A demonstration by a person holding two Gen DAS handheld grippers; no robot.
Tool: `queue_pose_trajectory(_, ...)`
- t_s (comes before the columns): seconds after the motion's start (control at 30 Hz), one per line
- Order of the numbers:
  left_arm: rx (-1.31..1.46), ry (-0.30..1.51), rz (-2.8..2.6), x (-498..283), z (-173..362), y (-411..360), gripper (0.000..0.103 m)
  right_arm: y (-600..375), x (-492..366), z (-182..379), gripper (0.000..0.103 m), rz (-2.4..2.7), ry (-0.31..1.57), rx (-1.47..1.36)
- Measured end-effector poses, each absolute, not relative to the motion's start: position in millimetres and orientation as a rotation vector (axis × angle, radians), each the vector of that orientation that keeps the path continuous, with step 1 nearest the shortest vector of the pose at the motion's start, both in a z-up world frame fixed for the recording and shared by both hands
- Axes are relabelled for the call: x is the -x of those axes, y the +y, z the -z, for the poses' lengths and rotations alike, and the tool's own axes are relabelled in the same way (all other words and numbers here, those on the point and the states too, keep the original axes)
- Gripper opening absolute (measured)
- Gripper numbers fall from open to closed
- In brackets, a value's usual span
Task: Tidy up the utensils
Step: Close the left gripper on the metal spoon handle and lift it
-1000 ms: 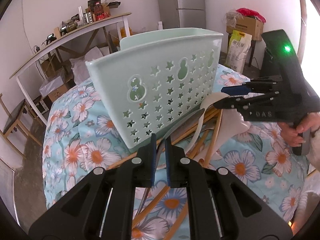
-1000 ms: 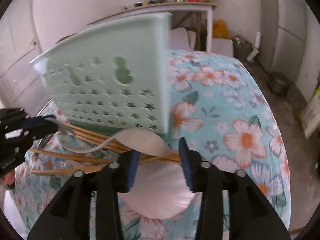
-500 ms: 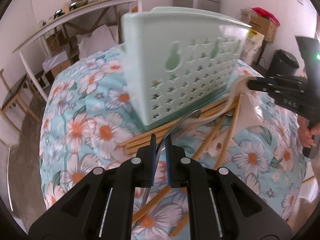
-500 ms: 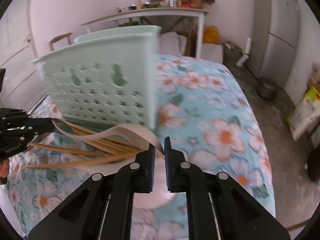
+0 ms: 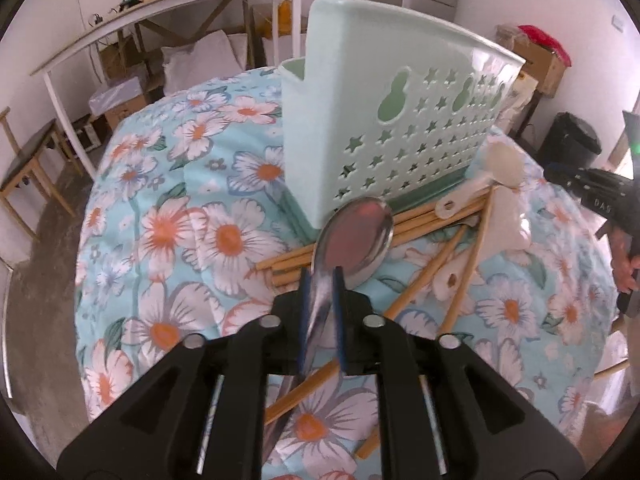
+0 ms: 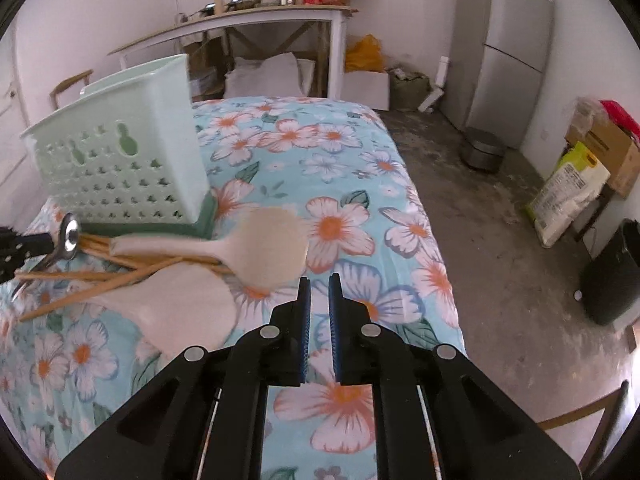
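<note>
My left gripper holds a metal spoon by its neck, bowl up and facing the camera. Its jaws are opening, and the pads still touch the neck. The mint green perforated basket stands just beyond, on the floral cloth. Several wooden chopsticks lie crossed at its base. A white rice paddle rests across the chopsticks, with a second paddle flat beside it. My right gripper is shut on nothing, just right of the paddle's blade. The spoon shows at the far left there.
The floral cloth covers a round table whose edge drops to bare floor on the right. A black bin, a yellow sack, a grey fridge and a cluttered white side table stand around. A hand shows at the right edge.
The spoon has turned in my left gripper from edge-on to bowl facing the camera, and that gripper swung left of the basket. My right gripper shut and moved right, off the paddle.
</note>
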State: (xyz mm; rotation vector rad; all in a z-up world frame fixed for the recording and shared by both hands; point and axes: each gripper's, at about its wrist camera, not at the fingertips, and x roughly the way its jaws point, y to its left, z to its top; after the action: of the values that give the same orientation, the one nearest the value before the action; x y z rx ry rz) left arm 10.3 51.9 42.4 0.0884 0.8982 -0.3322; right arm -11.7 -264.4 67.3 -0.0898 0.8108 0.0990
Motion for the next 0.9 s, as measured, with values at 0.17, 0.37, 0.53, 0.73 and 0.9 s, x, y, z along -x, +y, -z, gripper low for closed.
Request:
queue_pose_trajectory(0.17,-0.133,0.893,0.389,-27.6,-41.4,48.2,0.04,-269.6,20.2,-75.9,0.019,-0.1,0.807,0.1)
queue_pose_trajectory(0.37,-0.116,0.91,0.433,-42.2,-35.3,47.7,0.019,-247.3,19.2,-79.9,0.019,-0.244,0.83,0.031)
queue_pose_trajectory(0.53,-0.145,0.852,0.41,-21.1,-42.5,47.3,0.003,-203.8,11.3,-76.9,0.019,-0.424,0.85,0.03)
queue_pose_trajectory(0.73,-0.139,0.833,0.397,-5.0,-48.0,50.2,0.001,-171.9,-11.8,-61.8,0.019,-0.552,0.919,-0.037)
queue_pose_trajectory(0.9,-0.121,0.822,0.394,2.1,-47.2,47.4,0.001,-155.0,-22.0,-54.0,0.019,-0.526,0.932,0.014)
